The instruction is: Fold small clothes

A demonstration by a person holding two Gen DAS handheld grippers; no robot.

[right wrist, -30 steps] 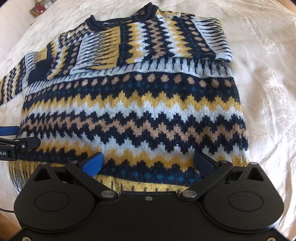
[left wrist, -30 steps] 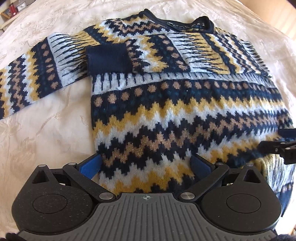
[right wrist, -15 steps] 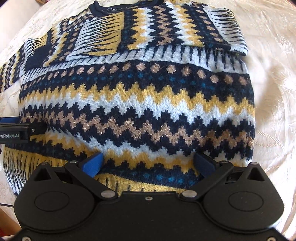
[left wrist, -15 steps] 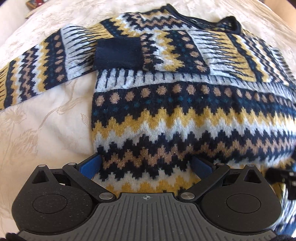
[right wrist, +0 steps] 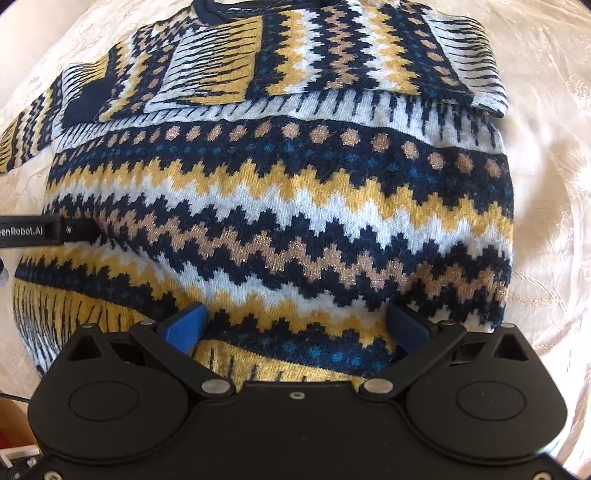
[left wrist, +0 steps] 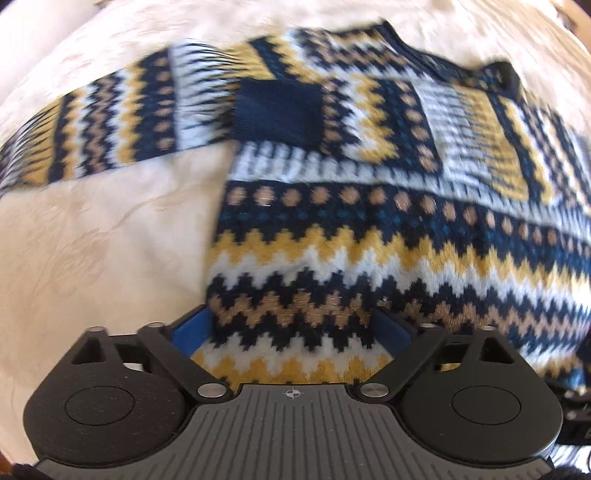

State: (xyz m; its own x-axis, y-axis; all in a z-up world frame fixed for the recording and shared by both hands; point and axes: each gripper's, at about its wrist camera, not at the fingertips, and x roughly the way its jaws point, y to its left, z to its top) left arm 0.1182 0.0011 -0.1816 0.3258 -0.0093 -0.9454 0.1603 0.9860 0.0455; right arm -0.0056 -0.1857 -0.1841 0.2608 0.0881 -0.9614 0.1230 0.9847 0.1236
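A knitted sweater point(left wrist: 369, 258) with navy, yellow, white and tan zigzags lies flat on a cream bedspread point(left wrist: 92, 258). One sleeve is folded across the chest, showing its navy cuff point(left wrist: 277, 110). The other sleeve point(left wrist: 92, 129) stretches out to the left. My left gripper point(left wrist: 293, 332) points down over the sweater's lower left edge; its jaws are closing, with knit between the blue pads and no clear pinch. My right gripper point(right wrist: 295, 328) stands open over the lower right part point(right wrist: 295, 221), straddling the fabric near the hem. The left gripper's finger point(right wrist: 44, 230) shows at that view's left edge.
The cream embroidered bedspread point(right wrist: 546, 221) surrounds the sweater on all sides. A bit of the right gripper point(left wrist: 576, 417) shows at the lower right edge of the left wrist view. A strip of wood-coloured surface point(left wrist: 580, 22) shows beyond the top right corner.
Both views have closed in on the sweater, which now fills more of each. The left view has rolled and is blurred. The left pads stand slightly closer together.
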